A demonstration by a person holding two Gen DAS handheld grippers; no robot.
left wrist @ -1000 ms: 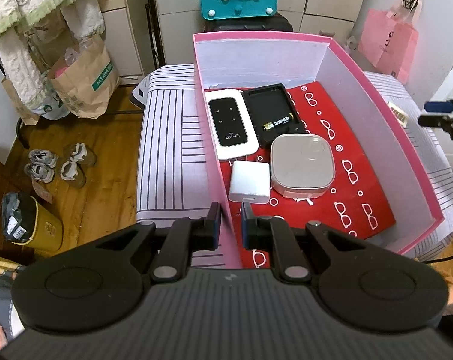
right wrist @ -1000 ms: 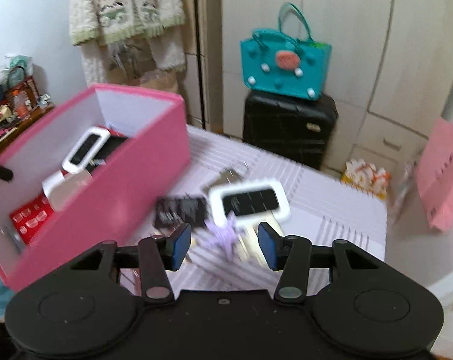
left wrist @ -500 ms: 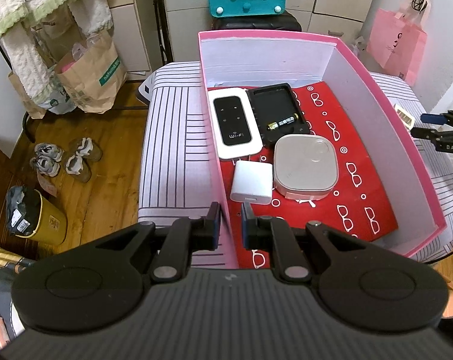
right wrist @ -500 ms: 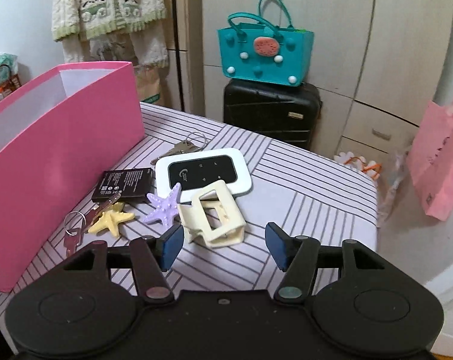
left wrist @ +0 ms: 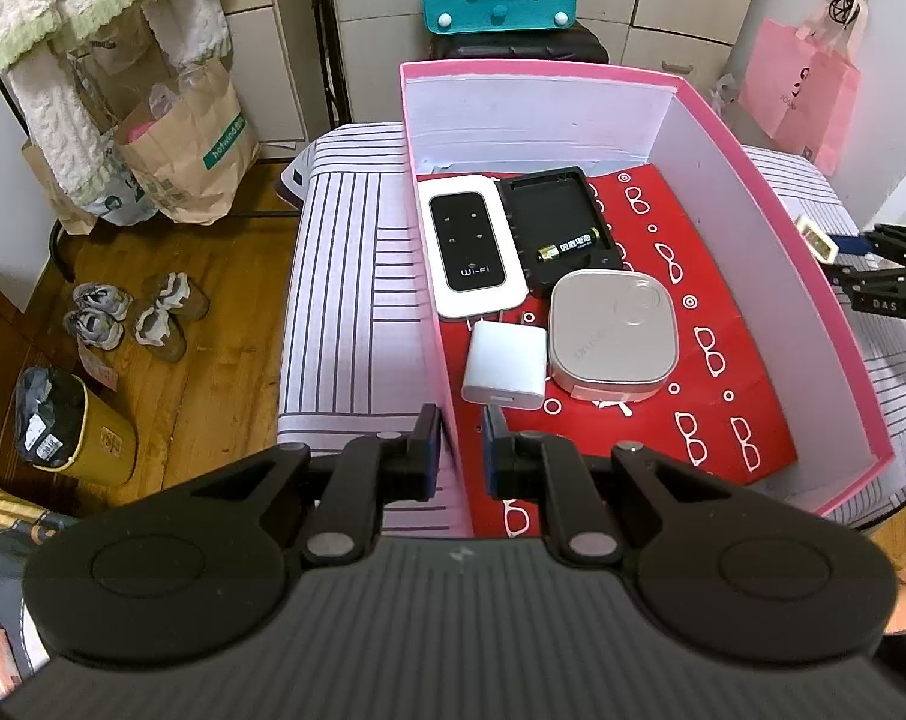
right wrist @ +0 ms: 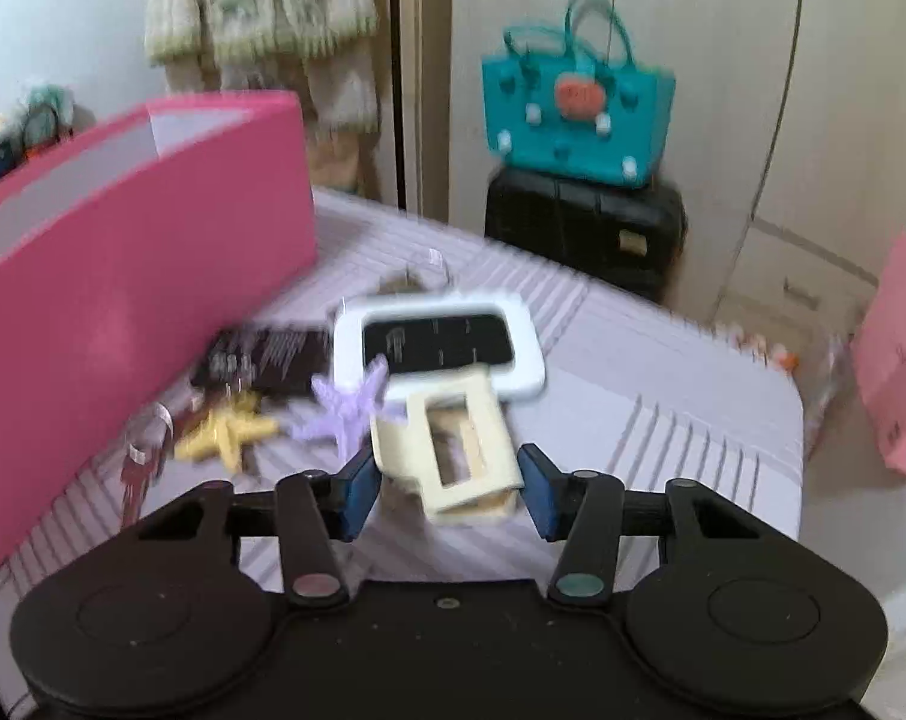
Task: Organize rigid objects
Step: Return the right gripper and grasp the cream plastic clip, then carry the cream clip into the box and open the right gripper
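Observation:
The pink box (left wrist: 801, 240) holds a white Wi-Fi router (left wrist: 471, 246), a black case with a battery (left wrist: 558, 228), a white charger (left wrist: 504, 366) and a grey square device (left wrist: 612, 336). My left gripper (left wrist: 460, 450) straddles the box's near-left wall, jaws narrowly apart and empty. My right gripper (right wrist: 447, 489) is open around a cream hair clip (right wrist: 453, 450) on the striped table. Beside it lie a purple starfish (right wrist: 348, 405), a yellow starfish (right wrist: 228, 429), a white router (right wrist: 438, 348), a black card (right wrist: 261, 357) and keys (right wrist: 144, 450). The pink box (right wrist: 135, 294) stands to the left.
A teal bag (right wrist: 576, 93) sits on a black suitcase (right wrist: 585, 228) behind the table. A pink paper bag (right wrist: 900, 354) hangs at the right. On the floor at the left are shoes (left wrist: 135, 312), a yellow bin (left wrist: 72, 432) and paper bags (left wrist: 183, 144).
My right gripper has moved forward and down so the cream hair clip sits between its open jaws; the view is blurred. My left gripper has stayed at the box wall.

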